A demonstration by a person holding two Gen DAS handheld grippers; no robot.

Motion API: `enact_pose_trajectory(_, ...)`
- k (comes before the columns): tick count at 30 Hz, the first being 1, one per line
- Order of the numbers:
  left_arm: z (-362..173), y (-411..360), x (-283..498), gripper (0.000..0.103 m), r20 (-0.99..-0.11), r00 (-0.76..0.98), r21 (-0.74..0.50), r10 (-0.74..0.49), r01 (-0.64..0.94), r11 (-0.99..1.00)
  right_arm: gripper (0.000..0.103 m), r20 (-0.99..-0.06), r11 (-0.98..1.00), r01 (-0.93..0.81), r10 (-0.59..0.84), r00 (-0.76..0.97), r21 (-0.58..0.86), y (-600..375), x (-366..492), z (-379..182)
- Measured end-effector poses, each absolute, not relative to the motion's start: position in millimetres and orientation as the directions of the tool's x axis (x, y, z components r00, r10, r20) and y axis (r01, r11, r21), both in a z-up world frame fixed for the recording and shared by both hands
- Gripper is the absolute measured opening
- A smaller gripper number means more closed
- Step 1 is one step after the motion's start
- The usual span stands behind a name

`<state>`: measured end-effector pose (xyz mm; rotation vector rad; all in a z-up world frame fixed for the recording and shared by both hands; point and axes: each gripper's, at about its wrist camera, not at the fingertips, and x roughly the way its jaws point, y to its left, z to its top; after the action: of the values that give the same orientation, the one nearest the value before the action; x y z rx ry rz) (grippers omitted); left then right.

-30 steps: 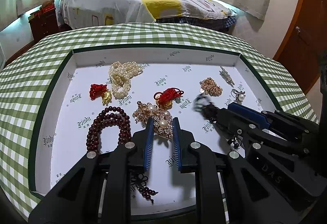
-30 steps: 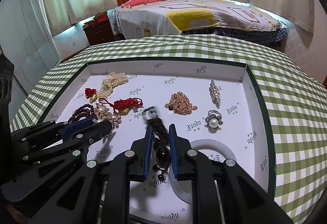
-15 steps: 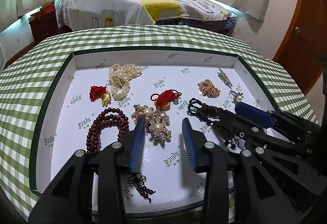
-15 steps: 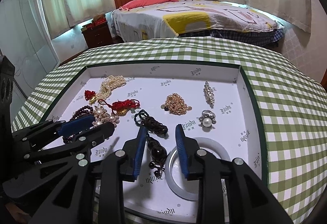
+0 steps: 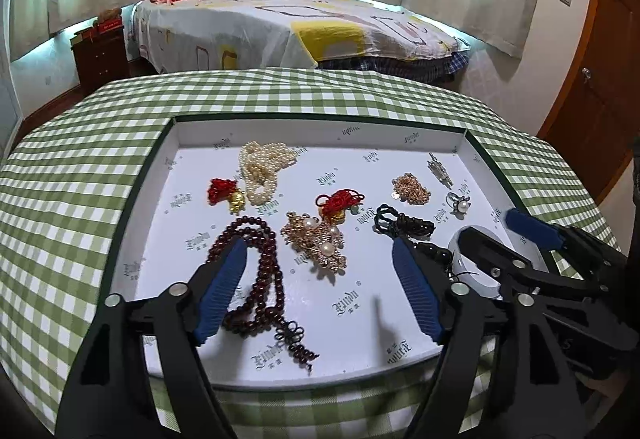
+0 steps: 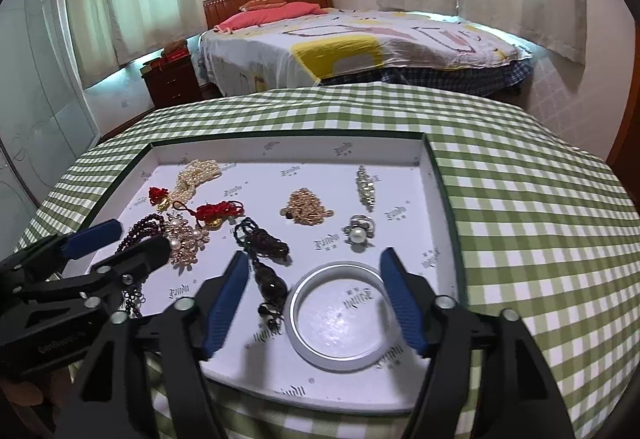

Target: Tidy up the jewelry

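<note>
Both grippers spread wide, empty: left gripper (image 5: 320, 283), right gripper (image 6: 316, 299); black pendant cord (image 6: 262, 253) released, lengthwise toward camera.

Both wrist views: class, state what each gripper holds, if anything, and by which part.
Nothing is held. The left gripper and right gripper are both open above the white jewelry tray.

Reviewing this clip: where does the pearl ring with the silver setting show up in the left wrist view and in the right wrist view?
Left wrist view: the pearl ring with the silver setting lies at the right of the white tray, near its right wall.
Right wrist view: the ring lies right of centre, just beyond the silver bangle.
Shared landmark: the heap of gold chain lies just left of it and slightly farther back in both.
</note>
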<state>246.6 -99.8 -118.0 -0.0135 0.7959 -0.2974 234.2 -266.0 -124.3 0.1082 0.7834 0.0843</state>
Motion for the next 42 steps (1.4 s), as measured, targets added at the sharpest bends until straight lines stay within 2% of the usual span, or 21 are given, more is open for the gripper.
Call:
enact_pose_trajectory(2,-113.9,-95.7,242.1,0.081,-0.694,0.674,-0.115,-0.252,0.242,0.963,0.074,-0.693,0.993,-0.023,0.099,0.714,0.119,-268.3,229.6,-121.3)
enact_pose_trajectory(4,-109.9,-92.5,237.3,0.090,-0.683,0.692,-0.102,-0.233,0.227,0.969,0.079,-0.687,0.994,-0.012,0.084,0.722,0.109,-270.5,224.9,-118.0)
enact_pose_trajectory(9,-101.4,-83.2,224.8,0.093,-0.665,0.726,-0.058,-0.177,0.186,0.981,0.083,-0.679,0.996,0.029,0.039,0.733,0.087,-278.7,211.7,-110.7)
enact_pose_trajectory(18,-84.3,-66.0,197.3,0.094,-0.665,0.731,-0.057,-0.156,0.158,0.986,0.084,-0.665,0.995,0.041,0.032,0.746,0.094,-278.6,184.4,-95.8)
enact_pose_trajectory(28,-45.1,-49.4,148.1,0.098,-0.618,0.778,-0.013,-0.111,0.131,0.991,0.084,-0.620,0.996,0.004,0.050,0.783,0.086,-265.3,146.2,-58.8)
enact_pose_trajectory(42,32.3,-26.1,64.5,0.098,-0.486,0.870,-0.006,-0.080,0.088,0.996,0.085,-0.501,0.998,-0.026,0.051,0.864,0.058,-253.0,73.5,9.9)
